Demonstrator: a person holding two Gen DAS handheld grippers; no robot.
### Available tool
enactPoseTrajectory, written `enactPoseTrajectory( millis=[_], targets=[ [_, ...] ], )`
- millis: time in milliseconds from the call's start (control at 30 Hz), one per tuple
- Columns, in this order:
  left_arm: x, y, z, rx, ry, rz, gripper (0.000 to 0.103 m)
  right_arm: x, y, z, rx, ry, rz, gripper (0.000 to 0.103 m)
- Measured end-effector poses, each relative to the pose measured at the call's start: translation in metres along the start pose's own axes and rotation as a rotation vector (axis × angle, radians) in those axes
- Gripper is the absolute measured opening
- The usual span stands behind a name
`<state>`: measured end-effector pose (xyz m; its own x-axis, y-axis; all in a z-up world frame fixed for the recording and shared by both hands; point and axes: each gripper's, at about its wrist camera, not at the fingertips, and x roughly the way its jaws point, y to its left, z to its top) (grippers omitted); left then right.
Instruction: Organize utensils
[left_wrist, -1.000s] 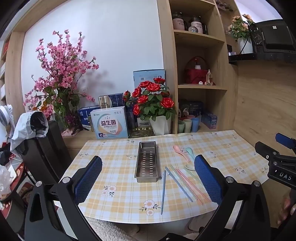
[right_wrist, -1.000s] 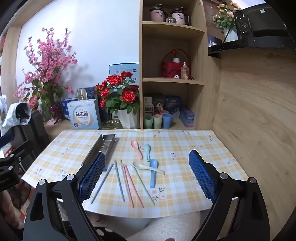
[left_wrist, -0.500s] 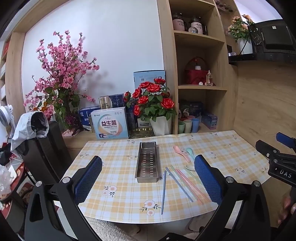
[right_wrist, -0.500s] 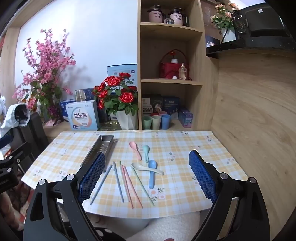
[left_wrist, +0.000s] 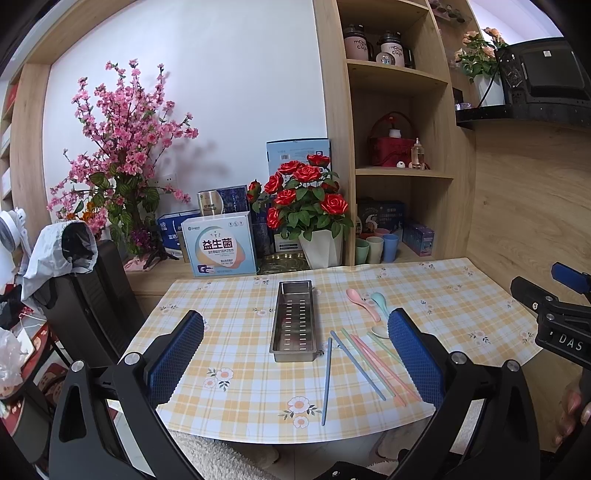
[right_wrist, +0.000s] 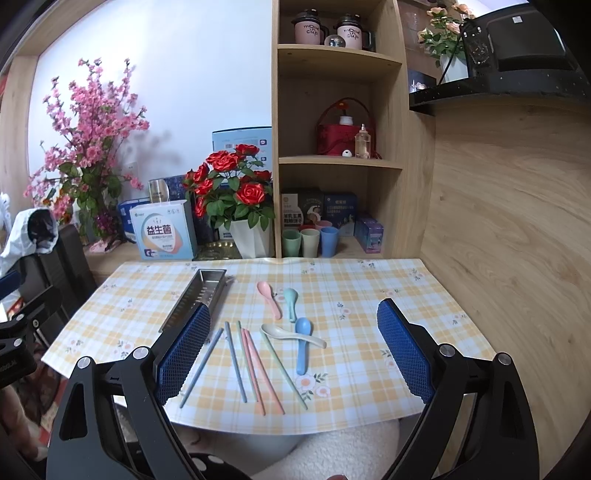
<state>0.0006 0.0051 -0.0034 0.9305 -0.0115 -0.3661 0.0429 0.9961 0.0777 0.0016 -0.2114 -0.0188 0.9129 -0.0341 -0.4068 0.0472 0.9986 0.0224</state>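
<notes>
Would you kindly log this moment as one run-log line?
phase: pre-grasp | left claw: open, empty | right claw: open, empty | metal tray: empty | chopsticks, spoons: loose on table

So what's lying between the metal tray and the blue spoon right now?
In the right wrist view, the chopsticks fan out between the metal tray and the blue spoon, with the white spoon crossing under the blue one.

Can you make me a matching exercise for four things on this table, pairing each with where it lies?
Things:
1. metal tray
2. pink spoon
3. white spoon
4. blue spoon

Places:
A. lying across the blue spoon's handle
B. left of the chopsticks
C. just left of the green spoon
D. bowl toward the shelf, handle under the white spoon

Pairs: 1-B, 2-C, 3-A, 4-D
</notes>
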Motion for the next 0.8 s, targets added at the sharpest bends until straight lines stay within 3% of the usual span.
enactPoseTrajectory(
  millis=[800],
  targets=[
    [-0.0016,-0.0002,-0.0044,0.002,0.003,-0.002,0.098,0.0005,0.0026,-0.002,0.005,-0.001,-0.005,0.089]
  ],
)
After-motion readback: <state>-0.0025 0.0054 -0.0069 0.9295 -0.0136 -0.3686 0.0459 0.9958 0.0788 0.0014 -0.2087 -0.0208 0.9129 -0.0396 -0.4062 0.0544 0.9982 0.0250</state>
